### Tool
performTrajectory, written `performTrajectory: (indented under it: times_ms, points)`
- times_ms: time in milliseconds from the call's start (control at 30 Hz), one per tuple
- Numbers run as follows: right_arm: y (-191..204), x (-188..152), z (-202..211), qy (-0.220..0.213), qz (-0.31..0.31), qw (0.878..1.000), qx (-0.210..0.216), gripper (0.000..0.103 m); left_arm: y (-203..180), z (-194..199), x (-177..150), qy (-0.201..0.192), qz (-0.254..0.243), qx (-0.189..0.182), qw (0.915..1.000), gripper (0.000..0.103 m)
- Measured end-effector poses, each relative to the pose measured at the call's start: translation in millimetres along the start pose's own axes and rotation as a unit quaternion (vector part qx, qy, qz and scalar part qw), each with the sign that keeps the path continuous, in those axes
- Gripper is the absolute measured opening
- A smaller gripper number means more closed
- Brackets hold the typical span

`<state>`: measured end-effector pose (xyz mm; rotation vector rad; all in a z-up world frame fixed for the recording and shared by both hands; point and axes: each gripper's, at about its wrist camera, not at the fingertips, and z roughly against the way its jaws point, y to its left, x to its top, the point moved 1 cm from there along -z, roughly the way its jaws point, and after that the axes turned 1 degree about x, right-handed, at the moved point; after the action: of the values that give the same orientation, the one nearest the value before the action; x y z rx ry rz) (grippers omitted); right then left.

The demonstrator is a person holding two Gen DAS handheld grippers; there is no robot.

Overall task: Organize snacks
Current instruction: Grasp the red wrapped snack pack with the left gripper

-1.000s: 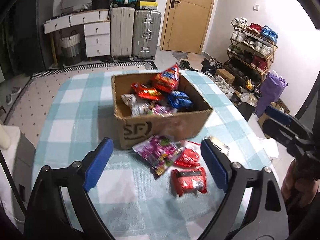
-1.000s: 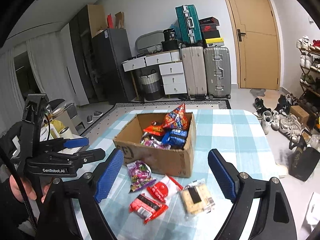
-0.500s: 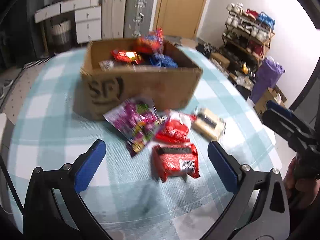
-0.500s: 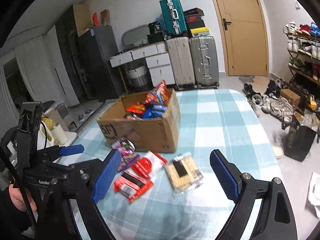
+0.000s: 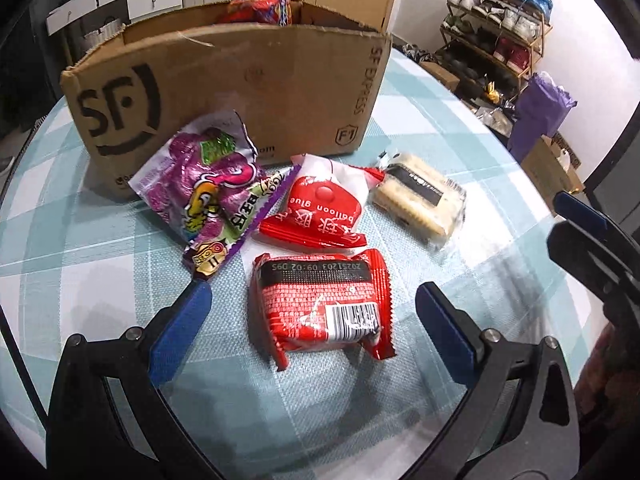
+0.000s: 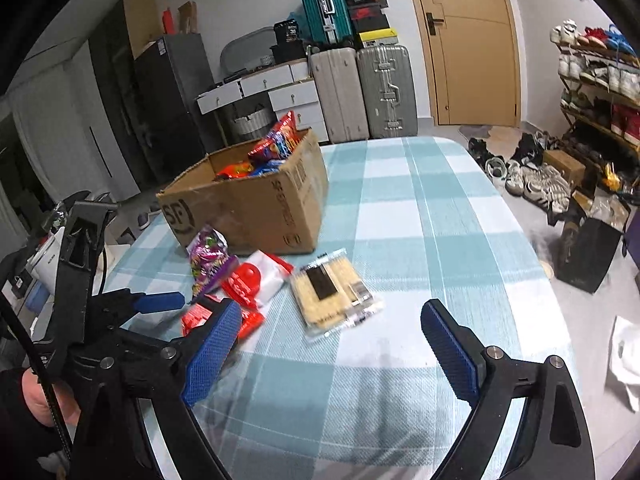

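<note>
Worktop (image 6: 440, 216) under teal check cloth. Box (image 5: 248, 92) at far side, part-filled with snacks, one red bag (image 5: 262, 2) sticking up above rim. In front of box, on cloth: purple pack (image 5: 200, 192) leaning on box wall, white-red pack (image 5: 324, 208) overlapping its edge, cracker pack (image 5: 420, 204) just right and apart, red pack (image 5: 320, 304) nearest. Left tongs (image 5: 308, 320) spread wide, straddling red pack, pads clear of it. Right tongs (image 6: 332, 344) wide, jaws opening, empty, hovering just short of cracker pack (image 6: 332, 292).
</note>
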<state>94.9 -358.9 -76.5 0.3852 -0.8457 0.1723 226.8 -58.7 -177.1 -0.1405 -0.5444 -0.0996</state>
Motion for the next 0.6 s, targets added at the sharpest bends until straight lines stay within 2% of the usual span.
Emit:
performTrajectory:
  times_ms: [167, 433, 533, 600]
  points:
    - [-9, -9, -2, 0.006, -0.011, 1.0, -0.006, 0.093, -5, -18, 5, 0.005, 0.003, 0.012, 0.9999, 0.101]
    - [-18, -15, 1, 0.007, -0.027, 1.0, -0.007, 0.093, -15, -30, 9, -0.008, -0.008, 0.021, 0.9997, 0.101]
    - [-16, -17, 3, 0.006, -0.026, 1.0, -0.008, 0.093, -14, -29, 7, -0.014, -0.013, 0.023, 0.9996, 0.09]
    - [-16, -17, 4, 0.005, -0.028, 1.0, -0.007, 0.093, -17, -27, 8, -0.018, -0.022, 0.023, 0.9993, 0.074]
